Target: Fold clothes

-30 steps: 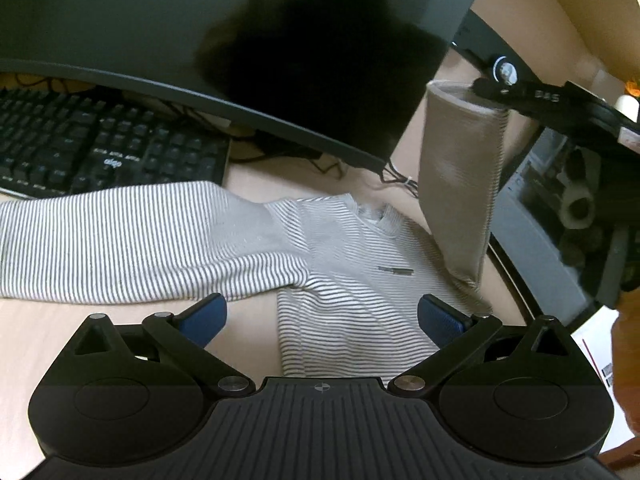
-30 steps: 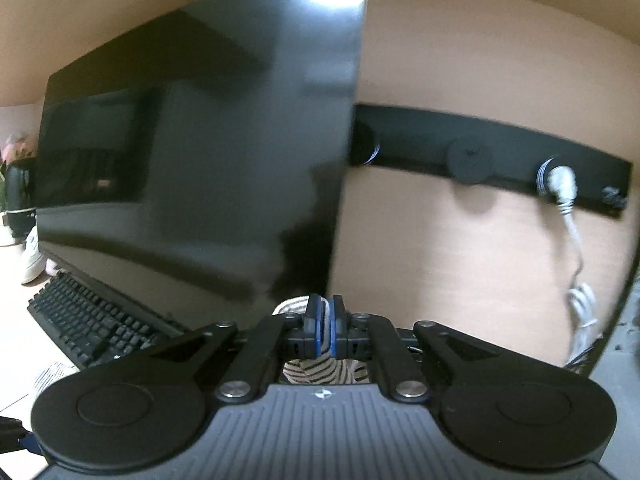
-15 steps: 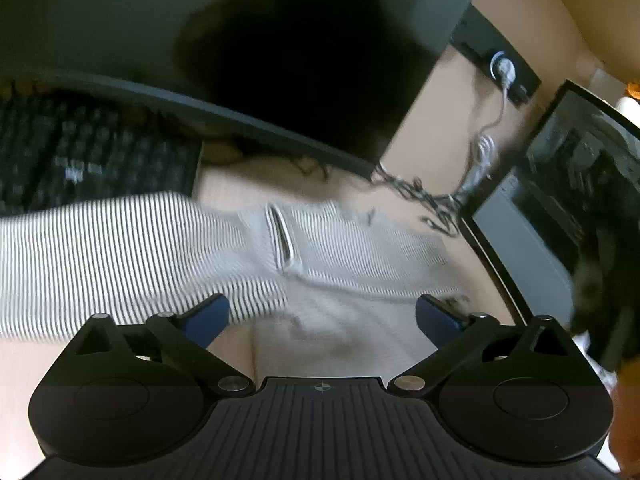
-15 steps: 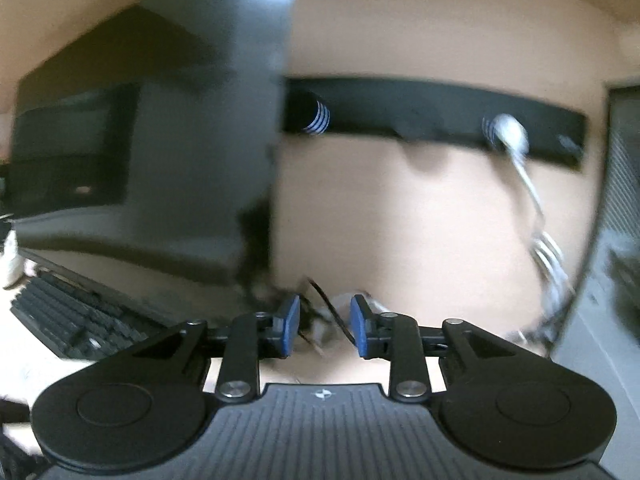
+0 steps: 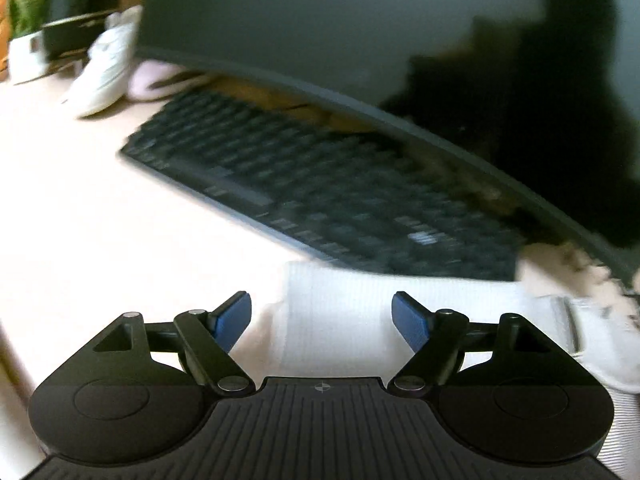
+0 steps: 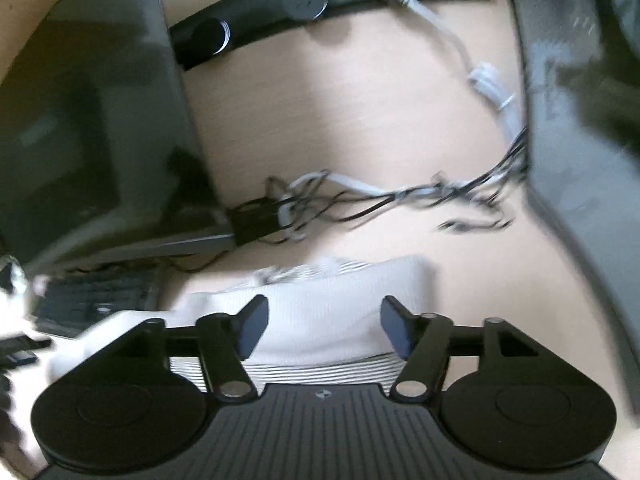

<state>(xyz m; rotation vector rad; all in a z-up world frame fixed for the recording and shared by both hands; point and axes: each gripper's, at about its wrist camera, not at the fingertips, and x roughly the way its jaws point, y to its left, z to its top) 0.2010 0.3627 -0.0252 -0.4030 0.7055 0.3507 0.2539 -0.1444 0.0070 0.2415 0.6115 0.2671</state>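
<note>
Mid-fold: both your left gripper (image 5: 321, 314) and right gripper (image 6: 323, 322) have fingers spread, empty, over the striped shirt (image 6: 328, 304); next, pinch the sleeve end.

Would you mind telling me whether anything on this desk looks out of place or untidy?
Yes: a white sneaker sits on the desk left of the keyboard, an odd spot for a shoe. Behind the striped shirt, a loose tangle of cables sprawls across the desktop.
</note>
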